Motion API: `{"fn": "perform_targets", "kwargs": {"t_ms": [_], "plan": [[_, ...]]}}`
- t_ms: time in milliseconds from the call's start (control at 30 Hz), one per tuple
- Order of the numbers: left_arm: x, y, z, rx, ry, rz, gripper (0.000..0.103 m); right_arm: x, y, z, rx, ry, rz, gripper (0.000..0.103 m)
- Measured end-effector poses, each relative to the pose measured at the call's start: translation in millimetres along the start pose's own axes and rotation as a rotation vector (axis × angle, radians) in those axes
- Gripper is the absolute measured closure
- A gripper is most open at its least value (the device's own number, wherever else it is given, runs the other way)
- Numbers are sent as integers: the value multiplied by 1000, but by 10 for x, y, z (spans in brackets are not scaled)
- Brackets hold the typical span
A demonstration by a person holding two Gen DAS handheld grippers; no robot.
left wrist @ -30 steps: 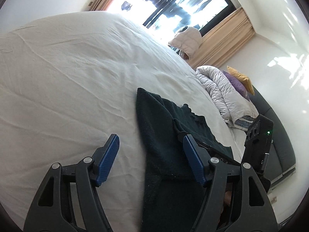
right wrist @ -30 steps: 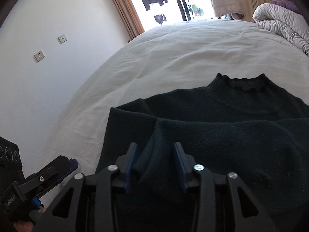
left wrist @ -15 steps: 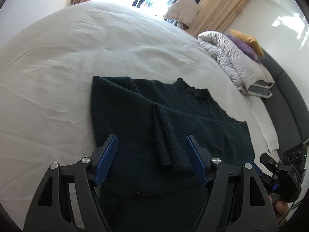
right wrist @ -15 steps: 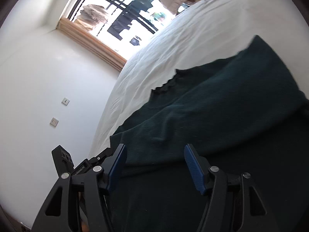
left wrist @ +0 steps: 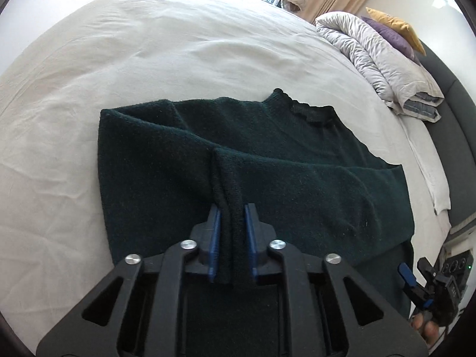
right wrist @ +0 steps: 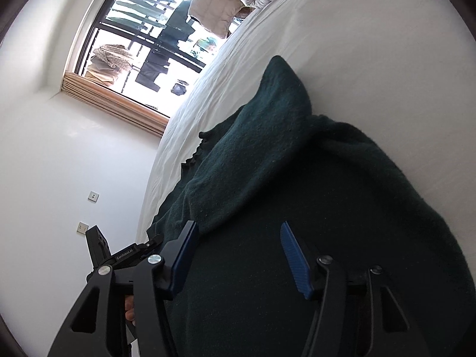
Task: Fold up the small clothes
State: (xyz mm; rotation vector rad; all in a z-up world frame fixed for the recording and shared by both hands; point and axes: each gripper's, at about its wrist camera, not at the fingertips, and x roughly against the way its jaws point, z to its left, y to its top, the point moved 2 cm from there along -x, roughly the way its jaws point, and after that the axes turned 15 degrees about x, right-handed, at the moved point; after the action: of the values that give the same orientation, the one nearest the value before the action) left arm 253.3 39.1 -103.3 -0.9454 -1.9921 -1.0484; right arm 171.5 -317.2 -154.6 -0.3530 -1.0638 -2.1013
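Observation:
A dark green knit sweater point(left wrist: 282, 154) lies flat on the white bed point(left wrist: 148, 44), collar at the far side, a sleeve folded across its body. My left gripper point(left wrist: 232, 211) is shut on the cuff end of that sleeve point(left wrist: 229, 184) at the sweater's middle. My right gripper point(right wrist: 238, 235) is open and empty, hovering over the sweater point(right wrist: 282, 184) near its right side. It also shows small at the lower right of the left wrist view point(left wrist: 416, 279).
A folded grey duvet point(left wrist: 377, 59) with purple and yellow pillows point(left wrist: 395, 29) sits at the head of the bed, beside a dark headboard point(left wrist: 458, 136). A window with curtains point(right wrist: 142, 44) and a white wall with sockets point(right wrist: 94, 196) are beyond the bed.
My left gripper moved over the sweater and closed on the sleeve cuff. My right gripper let go of the sleeve, opened and swung away to the right, tilting.

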Motion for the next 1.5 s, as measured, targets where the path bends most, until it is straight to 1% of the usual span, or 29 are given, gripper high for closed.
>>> {"fn": "perform_targets", "kwargs": {"t_ms": [33, 167, 267, 367, 467, 567, 600, 633, 667, 733, 767, 800, 867, 967, 1000, 1033, 1133, 1233, 1267, 1300, 1367, 1500], "plan": [[38, -20, 20, 7, -16, -7, 96, -22, -1, 11, 0, -9, 1, 42], [218, -130, 91, 31, -61, -65, 96, -91, 100, -61, -5, -28, 3, 42], [289, -217, 128, 53, -100, -107, 96, -130, 220, -211, -58, 1, -18, 42], [235, -229, 192, 83, -125, -96, 96, -206, 348, -336, -117, 44, -33, 42], [202, -219, 205, 72, -111, -98, 96, -268, 467, -470, -182, 59, -66, 42], [191, -229, 226, 66, -104, -107, 96, -190, 561, -632, -276, 98, -148, 42], [178, -234, 237, 71, -105, -108, 96, -161, 560, -699, -309, 109, -173, 44], [155, -243, 251, 75, -105, -108, 96, -140, 543, -766, -335, 111, -194, 49], [136, -255, 258, 79, -106, -108, 96, -128, 522, -819, -350, 111, -209, 52], [119, -282, 262, 76, -104, -115, 96, -159, 466, -918, -353, 95, -221, 67], [119, -292, 250, 69, -101, -119, 96, -187, 451, -947, -347, 76, -218, 72], [116, -296, 249, 64, -99, -120, 96, -209, 446, -960, -338, 60, -216, 79], [112, -297, 259, 64, -103, -118, 96, -226, 458, -921, -326, 51, -216, 79], [107, -300, 274, 59, -110, -118, 96, -182, 429, -863, -338, 72, -220, 79], [114, -301, 277, 56, -111, -119, 96, -134, 393, -847, -334, 67, -213, 77], [121, -301, 291, 57, -117, -121, 96, -100, 380, -796, -319, 42, -202, 74], [115, -312, 319, 61, -125, -127, 96, 31, 380, -603, -222, -61, -174, 65], [152, -345, 274, 41, -101, -150, 96, 132, 539, -345, -111, -131, -188, 57], [164, -360, 262, 34, -93, -157, 96, 146, 608, -233, -62, -155, -189, 57], [178, -375, 260, 30, -89, -163, 96, 133, 679, -116, -11, -166, -192, 56], [188, -404, 264, 27, -78, -168, 96, 35, 793, 56, 71, -161, -181, 53], [176, -424, 264, 17, -67, -171, 96, -303, 906, 166, 155, -154, -112, 52]]}}
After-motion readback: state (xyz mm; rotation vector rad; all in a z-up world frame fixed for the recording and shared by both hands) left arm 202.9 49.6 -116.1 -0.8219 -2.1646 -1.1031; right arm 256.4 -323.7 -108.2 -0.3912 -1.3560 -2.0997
